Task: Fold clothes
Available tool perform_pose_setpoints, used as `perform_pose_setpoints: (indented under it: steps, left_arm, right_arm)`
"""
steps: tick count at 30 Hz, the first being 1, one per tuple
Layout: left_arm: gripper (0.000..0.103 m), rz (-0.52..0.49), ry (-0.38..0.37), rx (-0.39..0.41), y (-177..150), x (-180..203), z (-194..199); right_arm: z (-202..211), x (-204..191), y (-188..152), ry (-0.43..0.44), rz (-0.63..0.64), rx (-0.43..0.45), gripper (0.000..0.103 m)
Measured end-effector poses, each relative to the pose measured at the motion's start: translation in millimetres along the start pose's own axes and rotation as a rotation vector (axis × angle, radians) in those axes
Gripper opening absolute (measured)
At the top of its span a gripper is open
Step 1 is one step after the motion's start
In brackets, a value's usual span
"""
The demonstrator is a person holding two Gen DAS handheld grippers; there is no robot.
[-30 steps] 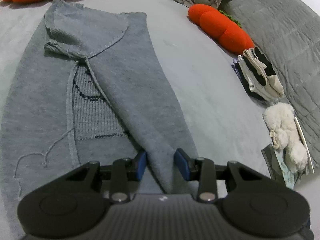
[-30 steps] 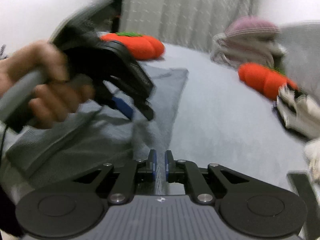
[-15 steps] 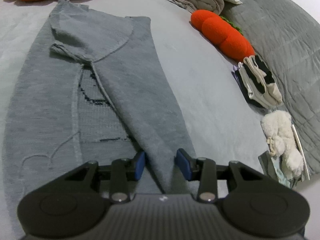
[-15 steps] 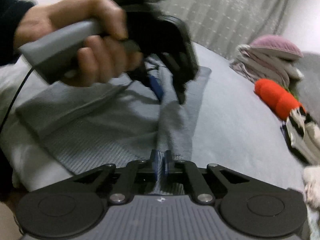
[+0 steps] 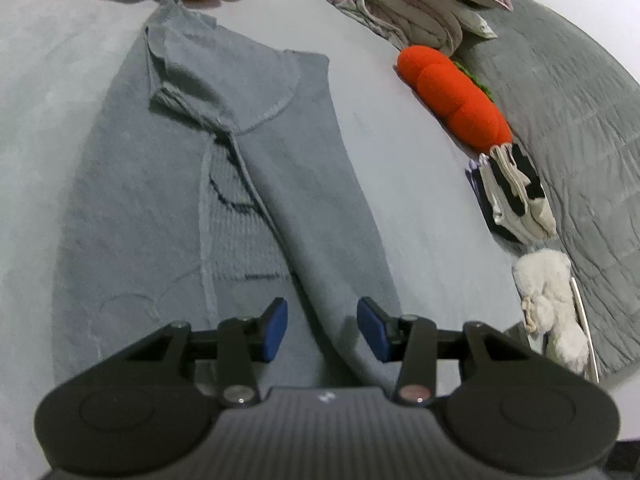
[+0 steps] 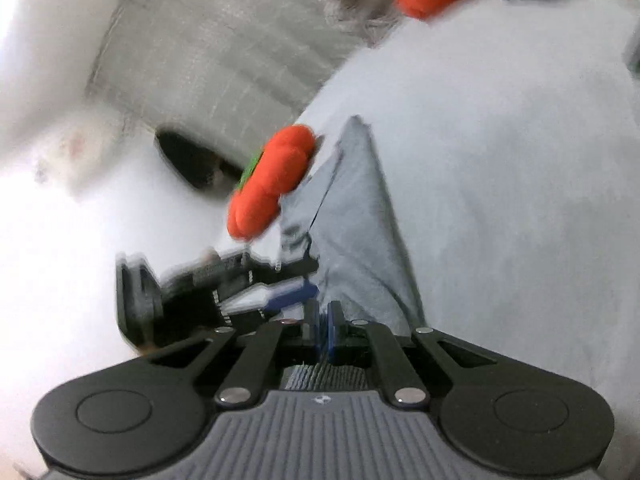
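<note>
No readable words, numbers, labels or brand names appear in either view. The only mark is a small pale emblem, too small to make out, on the ribbed dark housing of each gripper, just behind the fingers: one on the left gripper (image 5: 322, 330) and one on the right gripper (image 6: 324, 326). The grey sweater (image 5: 224, 184) carries a dark knitted line pattern on a ribbed panel, partly covered by a fold; it forms no legible letters.

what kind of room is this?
Most likely a bedroom, worked on a bed: a grey sweater spread on a pale sheet, a quilted grey blanket alongside, and folded bedding stacked beyond a carrot plush.
</note>
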State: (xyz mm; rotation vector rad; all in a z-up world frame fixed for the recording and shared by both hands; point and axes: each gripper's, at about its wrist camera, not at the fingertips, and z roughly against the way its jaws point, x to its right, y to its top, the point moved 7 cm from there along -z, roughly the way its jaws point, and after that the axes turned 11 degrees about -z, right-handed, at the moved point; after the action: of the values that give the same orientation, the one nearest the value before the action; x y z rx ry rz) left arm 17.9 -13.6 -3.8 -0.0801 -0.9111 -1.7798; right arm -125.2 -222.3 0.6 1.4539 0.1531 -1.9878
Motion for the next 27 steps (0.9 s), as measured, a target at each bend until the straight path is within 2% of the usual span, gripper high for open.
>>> perform_pose_setpoints:
  steps: [2,3,5,7,10,15,20,24,26,27]
  left_arm:
    - [0.04,-0.012,0.003,-0.009,-4,3,-2]
    - [0.04,-0.018,0.004,-0.013,-6,4,-3]
    - [0.04,-0.03,0.008,-0.019,-8,6,-5]
    - [0.04,-0.041,0.013,-0.019,-9,8,-6]
    - [0.041,-0.07,0.016,-0.02,-12,13,-10]
    - [0.043,-0.152,0.05,-0.032,-19,26,-21]
    - [0.043,-0.179,0.066,-0.035,-19,29,-22]
    - [0.043,-0.199,0.078,-0.036,-18,31,-23]
    - [0.043,-0.206,0.08,-0.037,-19,31,-23]
    - [0.043,-0.207,0.08,-0.037,-19,31,-23]
  right_arm:
    - [0,17,11,0.036,-0.156,0.002,0.005]
    - [0,24,14,0.023,-0.192,0.001,0.005]
    - [-2,34,12,-0.037,-0.204,0.002,0.005]
    - [-5,37,10,-0.105,-0.154,0.005,0.006]
    - [-7,24,5,-0.181,0.02,0.015,0.011]
    - [-11,-2,-15,-0.268,0.308,-0.011,0.011]
    - [-11,-33,-36,-0.392,0.733,0.057,0.016]
    - [-14,-53,-67,-0.363,0.994,0.028,0.018]
    - [-19,-56,-84,-0.345,1.097,-0.021,0.019]
    - [-21,-52,-86,-0.371,1.117,-0.029,0.019]
